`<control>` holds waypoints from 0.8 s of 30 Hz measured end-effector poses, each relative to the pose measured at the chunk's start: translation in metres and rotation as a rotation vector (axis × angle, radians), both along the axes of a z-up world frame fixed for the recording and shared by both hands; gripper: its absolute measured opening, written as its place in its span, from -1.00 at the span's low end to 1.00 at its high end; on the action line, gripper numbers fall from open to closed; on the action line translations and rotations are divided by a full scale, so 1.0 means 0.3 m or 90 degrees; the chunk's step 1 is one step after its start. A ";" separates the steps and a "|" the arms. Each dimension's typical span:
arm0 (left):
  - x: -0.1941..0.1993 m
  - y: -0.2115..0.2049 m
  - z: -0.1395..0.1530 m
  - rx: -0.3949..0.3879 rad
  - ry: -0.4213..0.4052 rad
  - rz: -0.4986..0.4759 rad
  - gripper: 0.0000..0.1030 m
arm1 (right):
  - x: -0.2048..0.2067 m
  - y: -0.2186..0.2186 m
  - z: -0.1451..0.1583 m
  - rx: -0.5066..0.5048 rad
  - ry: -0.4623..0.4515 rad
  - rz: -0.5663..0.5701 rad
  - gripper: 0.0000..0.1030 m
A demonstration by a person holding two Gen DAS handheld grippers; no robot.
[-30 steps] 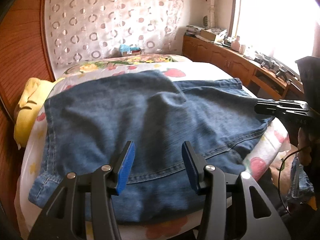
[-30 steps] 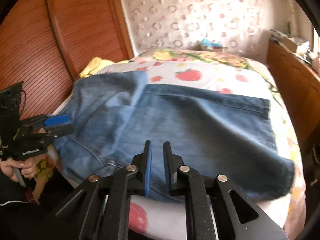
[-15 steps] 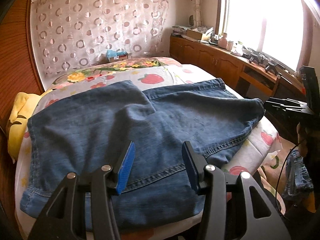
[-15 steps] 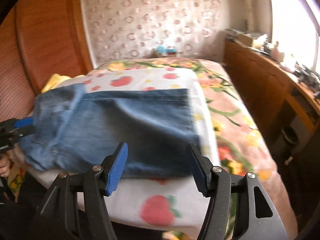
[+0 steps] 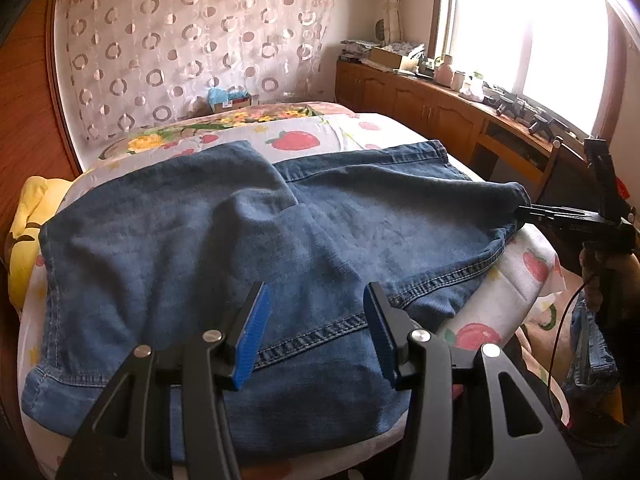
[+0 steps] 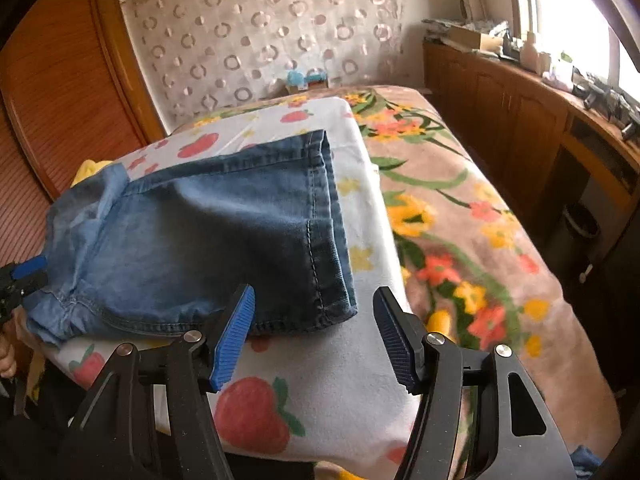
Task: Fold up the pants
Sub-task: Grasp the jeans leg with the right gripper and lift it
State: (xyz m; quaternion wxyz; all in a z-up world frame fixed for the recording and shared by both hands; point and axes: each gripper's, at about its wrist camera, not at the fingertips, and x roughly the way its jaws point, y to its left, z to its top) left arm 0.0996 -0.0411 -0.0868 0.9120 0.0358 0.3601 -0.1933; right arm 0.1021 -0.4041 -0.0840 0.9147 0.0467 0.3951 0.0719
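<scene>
Blue denim pants (image 5: 224,248) lie folded across the strawberry-print sheet on the bed. My left gripper (image 5: 316,334) is open and empty, hovering over the pants' near hem. In the right wrist view the pants (image 6: 208,232) lie left of centre, their hem corner just ahead of my open, empty right gripper (image 6: 316,334). The right gripper also shows in the left wrist view (image 5: 532,213), at the pants' right corner. The left gripper shows at the left edge of the right wrist view (image 6: 24,276).
A yellow pillow (image 5: 28,216) lies at the bed's left side by the wooden headboard (image 5: 24,100). A floral blanket (image 6: 460,208) covers the bed's right part. A wooden cabinet (image 5: 440,108) with clutter runs under the window. More denim (image 5: 592,352) hangs at the right.
My right gripper has opened from nearly shut and moved right, toward the pants' hem corner. The left gripper has stayed open over the near hem, shifting slightly.
</scene>
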 end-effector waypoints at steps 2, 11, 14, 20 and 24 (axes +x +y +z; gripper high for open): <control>0.001 0.003 -0.002 -0.001 0.001 0.002 -0.08 | 0.006 -0.003 -0.009 0.008 0.004 0.000 0.22; 0.004 0.013 -0.010 -0.004 0.004 0.007 -0.08 | 0.023 0.003 -0.024 -0.001 0.007 -0.001 0.22; 0.005 0.014 -0.011 -0.004 0.005 0.008 -0.08 | 0.022 0.010 -0.026 -0.014 0.005 0.002 0.06; -0.006 0.027 0.006 -0.005 -0.001 0.012 -0.08 | 0.039 0.003 -0.019 -0.021 0.005 0.008 -0.69; -0.017 0.049 0.029 -0.009 -0.011 0.018 -0.08 | 0.037 0.034 0.044 -0.020 -0.022 0.028 -0.79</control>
